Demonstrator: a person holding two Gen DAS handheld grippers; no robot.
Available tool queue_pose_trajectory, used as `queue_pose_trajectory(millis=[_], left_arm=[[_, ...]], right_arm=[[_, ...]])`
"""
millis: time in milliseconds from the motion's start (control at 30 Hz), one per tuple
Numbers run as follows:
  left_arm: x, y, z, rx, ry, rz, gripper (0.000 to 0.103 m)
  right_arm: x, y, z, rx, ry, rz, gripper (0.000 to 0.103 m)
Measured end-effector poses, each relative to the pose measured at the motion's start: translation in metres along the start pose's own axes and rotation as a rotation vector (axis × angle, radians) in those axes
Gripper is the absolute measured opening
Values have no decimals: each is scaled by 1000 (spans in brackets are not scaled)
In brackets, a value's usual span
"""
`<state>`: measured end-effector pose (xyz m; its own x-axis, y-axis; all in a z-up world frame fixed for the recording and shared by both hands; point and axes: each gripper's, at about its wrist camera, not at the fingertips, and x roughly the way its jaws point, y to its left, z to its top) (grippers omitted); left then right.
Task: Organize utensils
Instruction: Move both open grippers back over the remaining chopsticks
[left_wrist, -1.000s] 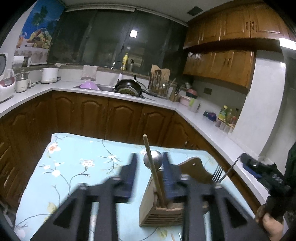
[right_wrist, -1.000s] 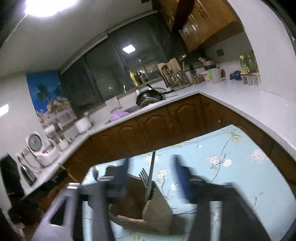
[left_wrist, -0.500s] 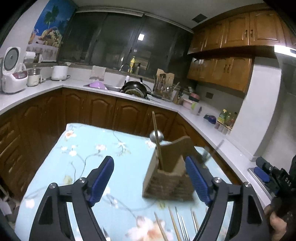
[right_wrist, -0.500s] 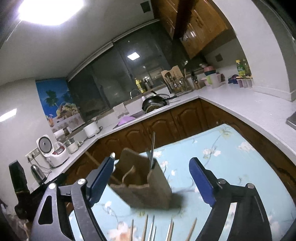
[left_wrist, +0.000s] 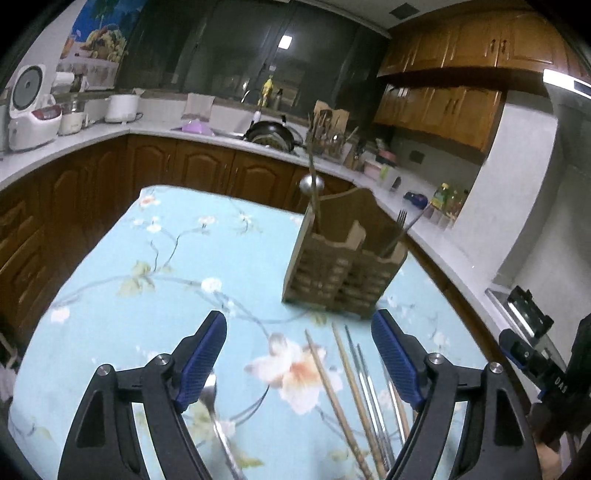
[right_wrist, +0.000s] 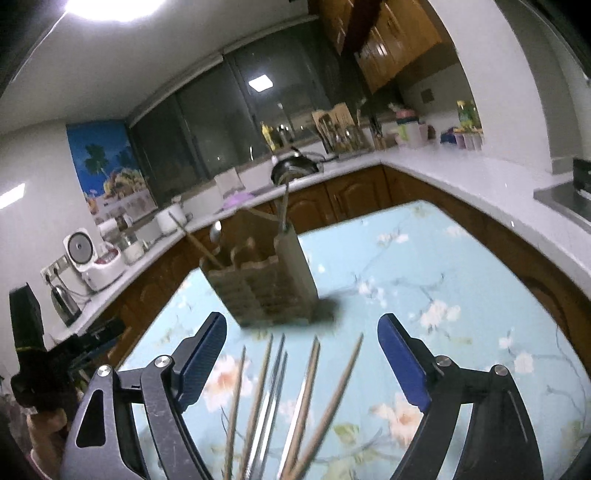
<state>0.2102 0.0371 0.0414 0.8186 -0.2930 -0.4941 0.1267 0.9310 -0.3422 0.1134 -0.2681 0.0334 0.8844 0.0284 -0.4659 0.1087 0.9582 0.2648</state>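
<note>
A slatted wooden utensil holder (left_wrist: 343, 266) (right_wrist: 266, 288) stands on the flowered tablecloth. It holds a wooden chopstick, a metal spoon (left_wrist: 312, 182) and a fork (left_wrist: 400, 221). Several loose chopsticks (left_wrist: 343, 387) (right_wrist: 288, 398), wooden and metal, lie on the cloth in front of it. My left gripper (left_wrist: 299, 354) hovers open above them, short of the holder. A metal spoon (left_wrist: 218, 417) lies by its left finger. My right gripper (right_wrist: 301, 350) is open too, over the same chopsticks, with nothing gripped. Each gripper shows at the edge of the other's view.
The table (left_wrist: 110, 295) is flanked by brown cabinets and a white L-shaped counter (right_wrist: 461, 173). On the counter are a rice cooker (left_wrist: 29, 107), a pan (left_wrist: 269, 133) by the sink, a utensil rack and bottles. A hand (right_wrist: 44, 424) shows low on the left.
Both grippers have opened wide and drawn back from the holder, leaving the chopstick, spoon and fork standing in it. The loose chopsticks on the cloth have come into view.
</note>
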Motion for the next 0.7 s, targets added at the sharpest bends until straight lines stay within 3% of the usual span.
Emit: queue_pose_trajectory(millis=[300,600,700], left_arm=[[-3,4,-10,-6,74,20,80],[23,-1,-5,4,152,26,80],[32,-4,-4,17,187,27,79]], right_arm=[[8,-10,-18,8,59,-27,86],[28,-9,-17,-10,115,-31,85],[40,-6,-14,-18,144,-26,75]])
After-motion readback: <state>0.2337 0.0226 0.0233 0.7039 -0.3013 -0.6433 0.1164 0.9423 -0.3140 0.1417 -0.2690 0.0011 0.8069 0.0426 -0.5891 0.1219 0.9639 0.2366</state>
